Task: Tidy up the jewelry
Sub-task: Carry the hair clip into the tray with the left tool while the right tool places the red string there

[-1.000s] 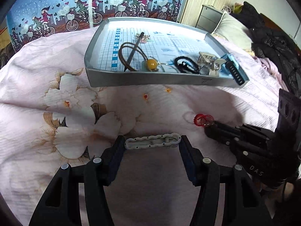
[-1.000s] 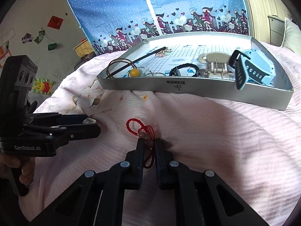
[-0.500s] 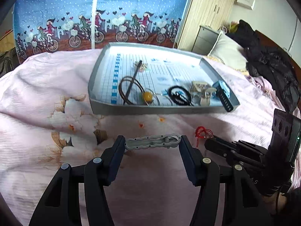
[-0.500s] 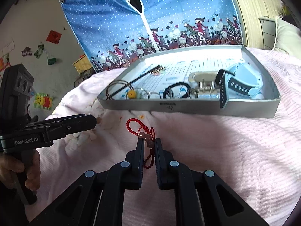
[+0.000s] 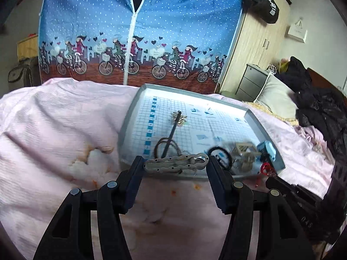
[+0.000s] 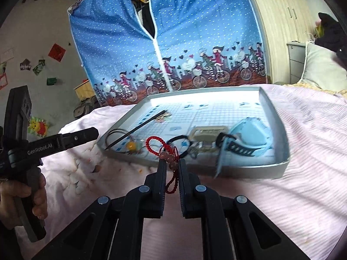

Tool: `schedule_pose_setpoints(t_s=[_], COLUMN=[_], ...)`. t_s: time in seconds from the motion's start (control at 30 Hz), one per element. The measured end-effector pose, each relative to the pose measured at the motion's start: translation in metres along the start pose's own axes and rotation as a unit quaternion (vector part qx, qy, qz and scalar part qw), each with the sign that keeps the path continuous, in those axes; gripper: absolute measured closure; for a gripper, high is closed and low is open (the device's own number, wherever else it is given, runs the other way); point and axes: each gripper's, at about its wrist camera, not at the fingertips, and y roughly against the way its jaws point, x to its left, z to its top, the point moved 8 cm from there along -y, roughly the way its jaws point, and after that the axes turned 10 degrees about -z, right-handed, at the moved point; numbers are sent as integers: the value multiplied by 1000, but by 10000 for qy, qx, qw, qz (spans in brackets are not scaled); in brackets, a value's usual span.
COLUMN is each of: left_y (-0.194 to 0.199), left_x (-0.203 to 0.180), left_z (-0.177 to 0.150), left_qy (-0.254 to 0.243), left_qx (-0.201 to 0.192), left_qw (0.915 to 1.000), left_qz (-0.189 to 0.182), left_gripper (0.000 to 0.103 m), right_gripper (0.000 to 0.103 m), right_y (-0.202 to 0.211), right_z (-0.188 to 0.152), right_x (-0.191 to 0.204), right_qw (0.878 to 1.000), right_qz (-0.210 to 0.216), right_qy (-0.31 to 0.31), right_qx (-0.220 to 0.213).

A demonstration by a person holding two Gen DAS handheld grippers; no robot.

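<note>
Silver-grey metal, the hair clip (image 5: pixel 176 164) is a long narrow bar with a wavy edge, small holes along it and a coil spring near its right end. It lies crosswise, long axis running left to right, spanning the gap between the fingers of the left gripper (image 5: pixel 176 166), which clamps it end to end. It hangs in the air just in front of the near wall of the grey tray (image 5: pixel 128 127).

Red cord makes up the bracelet (image 6: pixel 168 155): a braided loop at the far end, pinkish beads in the middle, thin strands trailing down toward the camera. Its long axis runs near to far, the loop tipping left over the tray's near edge. The right gripper (image 6: pixel 172 164) is clenched on it at the beads.

On the tray's gridded floor lie a dark hair stick (image 5: pixel 171 135) pointing away, a brown cord with a yellow bead (image 6: pixel 130 145), a black hair tie (image 5: pixel 218 155), a pale buckle piece (image 6: pixel 208 133) and a light blue watch (image 6: pixel 247 139). The tray rests on a pink bed cover (image 5: pixel 54 130).
</note>
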Motion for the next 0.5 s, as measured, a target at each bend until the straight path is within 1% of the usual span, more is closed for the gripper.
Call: schedule_pose_setpoints(t_s=[0.07, 0.17, 0.33, 0.43, 0.47, 0.5], left_y=[-6, -21, -50, -57, -60, -64], left_x=[-4, -13, -29, -29, -28, -28], left_z=[7, 12, 24, 24, 22, 19], left_qy=[60, 71, 472, 687, 719, 663], left_qx=[-70, -47, -101, -202, -198, -126], left_qw=[9999, 9999, 9979, 9957, 9951, 9958], left_qz=[-47, -73, -433, -594, -647, -618], left_gripper=[50, 50, 50, 50, 50, 50], right_gripper=[93, 93, 93, 93, 93, 93], right_y=[-3, -5, -5, -7, -9, -10], right_z=[4, 12, 18, 21, 21, 20], right_x=[-7, -12, -19, -28, -31, -32], right_qw=[9999, 9997, 9988, 9982, 9980, 9979], right_qz=[-105, -216, -450, -561, -603, -624], right_qy=[-80, -61, 59, 68, 68, 58], right_qx=[-21, -99, -161, -188, -184, -177])
